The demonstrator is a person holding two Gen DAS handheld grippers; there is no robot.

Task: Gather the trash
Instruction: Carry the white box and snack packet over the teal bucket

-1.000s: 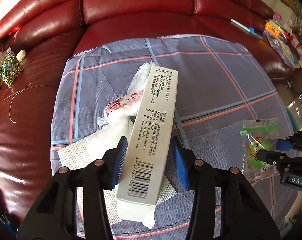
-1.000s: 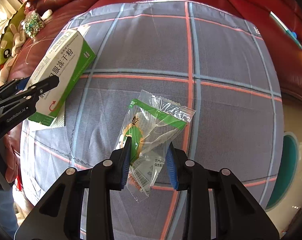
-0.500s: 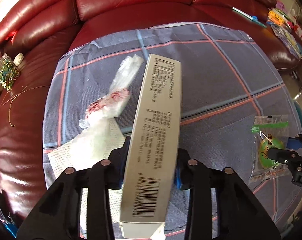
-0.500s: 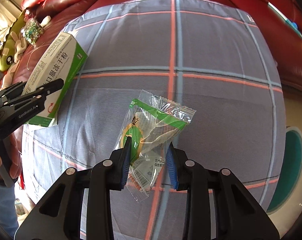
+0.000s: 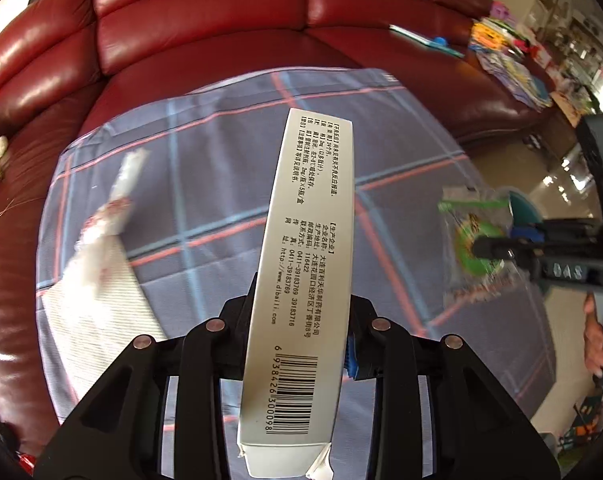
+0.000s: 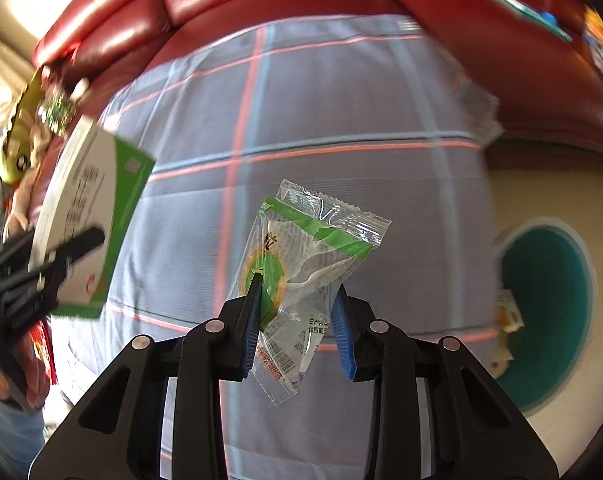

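Left gripper [image 5: 299, 344] is clamping the long white box [image 5: 301, 280] at frame center, right gripper [image 6: 297, 328] is pinching the clear green-printed wrapper [image 6: 301, 272] mid-frame, bin [image 6: 549, 312] waiting at right edge; thin wrapper risks slipping out mid-carry; box reading "www.dlbaili.com", barcode 6938426300098.

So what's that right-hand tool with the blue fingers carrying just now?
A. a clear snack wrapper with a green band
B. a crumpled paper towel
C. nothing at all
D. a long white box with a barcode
A: in the right wrist view the clear wrapper with the green band hangs pinched in the right gripper, lifted above the checked cloth; the long white box is in the left gripper.
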